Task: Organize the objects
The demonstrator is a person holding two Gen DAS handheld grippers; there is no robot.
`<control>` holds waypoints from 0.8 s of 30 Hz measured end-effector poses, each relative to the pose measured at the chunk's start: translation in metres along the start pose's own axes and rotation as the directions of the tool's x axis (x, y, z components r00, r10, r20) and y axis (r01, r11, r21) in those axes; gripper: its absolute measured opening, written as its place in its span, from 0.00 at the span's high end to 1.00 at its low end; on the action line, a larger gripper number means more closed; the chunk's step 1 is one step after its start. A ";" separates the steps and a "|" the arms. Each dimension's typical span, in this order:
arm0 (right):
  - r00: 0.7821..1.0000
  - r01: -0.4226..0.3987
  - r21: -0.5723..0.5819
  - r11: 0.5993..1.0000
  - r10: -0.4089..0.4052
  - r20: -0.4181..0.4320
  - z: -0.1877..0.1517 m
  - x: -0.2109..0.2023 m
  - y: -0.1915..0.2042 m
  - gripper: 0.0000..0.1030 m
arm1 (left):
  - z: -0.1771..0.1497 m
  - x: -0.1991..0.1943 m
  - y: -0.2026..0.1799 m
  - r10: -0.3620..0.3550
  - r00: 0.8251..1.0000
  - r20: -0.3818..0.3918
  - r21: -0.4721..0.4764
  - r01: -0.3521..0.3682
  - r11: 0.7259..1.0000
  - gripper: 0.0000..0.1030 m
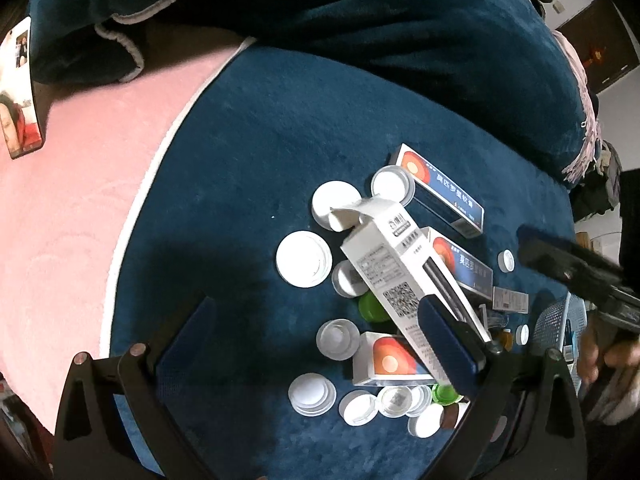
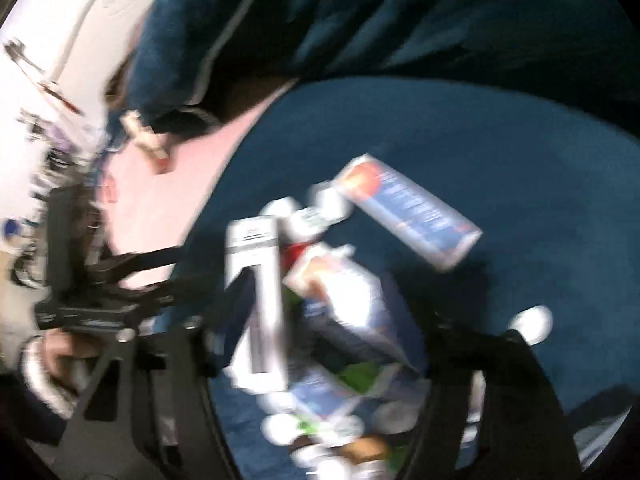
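A pile of small white jars (image 1: 305,258), loose lids and blue-and-orange medicine boxes (image 1: 440,190) lies on a dark blue blanket (image 1: 248,160). In the left wrist view my left gripper (image 1: 320,344) has its fingers far apart. A tall white box with a QR code (image 1: 394,276) leans against its right finger (image 1: 446,344); the left finger (image 1: 184,332) touches nothing. The right gripper's body shows at the right edge of that view (image 1: 576,276). The right wrist view is blurred: my right gripper (image 2: 328,320) hovers over the pile with wide fingers, the white box (image 2: 260,300) by its left finger.
A pink blanket (image 1: 80,220) lies left of the blue one. A phone (image 1: 18,92) rests at the far left. A blue mesh basket (image 1: 560,320) stands at the right of the pile. A heaped dark blue quilt (image 1: 360,12) lies behind.
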State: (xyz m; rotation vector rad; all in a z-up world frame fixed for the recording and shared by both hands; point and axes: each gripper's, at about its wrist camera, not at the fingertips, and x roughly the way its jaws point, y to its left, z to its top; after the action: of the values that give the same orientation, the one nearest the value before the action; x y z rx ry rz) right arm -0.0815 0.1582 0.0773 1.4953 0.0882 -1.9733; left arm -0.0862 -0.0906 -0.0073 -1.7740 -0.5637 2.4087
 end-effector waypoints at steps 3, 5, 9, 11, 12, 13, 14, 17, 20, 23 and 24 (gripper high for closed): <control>0.985 0.170 -0.085 0.982 -0.171 -0.006 0.012 0.006 -0.012 0.26 | 0.001 0.002 0.000 0.000 1.000 -0.006 -0.013 0.000 1.000 0.01; 0.973 0.230 -0.102 0.968 -0.232 -0.011 0.018 0.008 -0.029 0.26 | 0.002 0.003 -0.001 0.000 1.000 -0.010 -0.019 0.000 1.000 0.01; 0.960 0.264 -0.149 0.953 -0.274 -0.050 0.035 0.044 -0.030 0.27 | 0.003 0.005 0.002 0.000 1.000 -0.017 -0.044 -0.001 0.999 0.01; 0.953 0.267 -0.197 0.943 -0.289 -0.091 0.038 0.062 -0.025 0.27 | 0.004 0.007 0.004 -0.008 1.000 -0.020 -0.066 0.006 0.998 0.01; 0.948 0.275 -0.221 0.936 -0.302 -0.100 0.039 0.071 -0.021 0.27 | 0.005 0.007 0.005 -0.015 1.000 -0.022 -0.082 0.013 0.997 0.01; 0.940 0.289 -0.249 0.924 -0.324 -0.110 0.040 0.080 -0.018 0.27 | 0.005 0.007 0.007 -0.022 0.999 -0.024 -0.096 0.019 0.995 0.01; 0.933 0.297 -0.267 0.917 -0.338 -0.121 0.040 0.087 -0.015 0.28 | 0.005 0.008 0.008 -0.029 0.999 -0.027 -0.111 0.026 0.993 0.01; 0.929 0.264 -0.306 0.915 -0.326 -0.173 0.034 0.097 -0.014 0.60 | 0.004 0.007 0.016 -0.051 0.998 -0.022 -0.172 0.046 0.984 0.01; 0.940 0.237 -0.303 0.923 -0.297 -0.169 0.030 0.091 -0.014 0.63 | 0.005 0.001 0.026 -0.043 0.999 0.005 -0.229 0.043 0.973 0.02; 0.947 0.257 -0.251 0.933 -0.295 -0.128 0.028 0.070 -0.019 0.63 | 0.005 -0.004 0.030 -0.038 0.999 0.019 -0.261 0.041 0.964 0.02; 0.950 0.261 -0.238 0.936 -0.293 -0.109 0.026 0.058 -0.018 0.63 | 0.004 -0.004 0.030 -0.041 0.999 0.016 -0.265 0.044 0.963 0.02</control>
State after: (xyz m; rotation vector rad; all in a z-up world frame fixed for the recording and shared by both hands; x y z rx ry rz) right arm -0.1207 0.1348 0.0292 1.5405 0.5927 -1.9899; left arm -0.0844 -0.1208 -0.0133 -1.8232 -0.9564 2.4092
